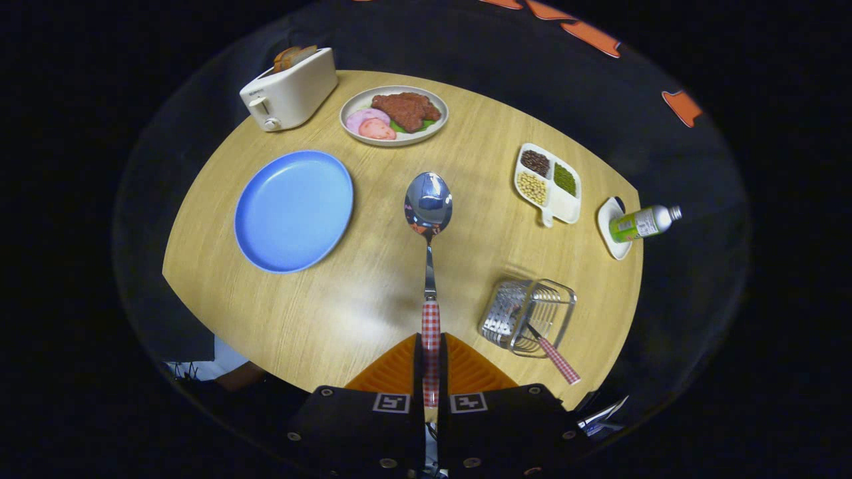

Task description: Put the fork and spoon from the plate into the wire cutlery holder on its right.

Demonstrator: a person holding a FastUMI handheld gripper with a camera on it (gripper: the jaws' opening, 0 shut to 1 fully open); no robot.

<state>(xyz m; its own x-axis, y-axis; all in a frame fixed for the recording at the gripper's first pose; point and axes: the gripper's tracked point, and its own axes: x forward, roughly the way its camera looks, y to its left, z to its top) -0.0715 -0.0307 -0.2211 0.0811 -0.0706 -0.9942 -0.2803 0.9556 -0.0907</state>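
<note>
My gripper (431, 356) is shut on the red-checked handle of the spoon (428, 219). The spoon points straight ahead from the fingers, its shiny bowl held above the wooden table (373, 306). The blue plate (293, 210) lies bare to the left of the spoon's bowl. The wire cutlery holder (529, 316) stands to the right of my fingers. The fork (552, 356) rests inside it, tines down, with its red-checked handle sticking out over the rim toward me.
A white toaster (289, 90) with bread stands at the far left. A plate of food (394, 114) sits beyond the blue plate. To the far right are a divided dish of beans (547, 183) and a bottle (642, 223) on a small white dish.
</note>
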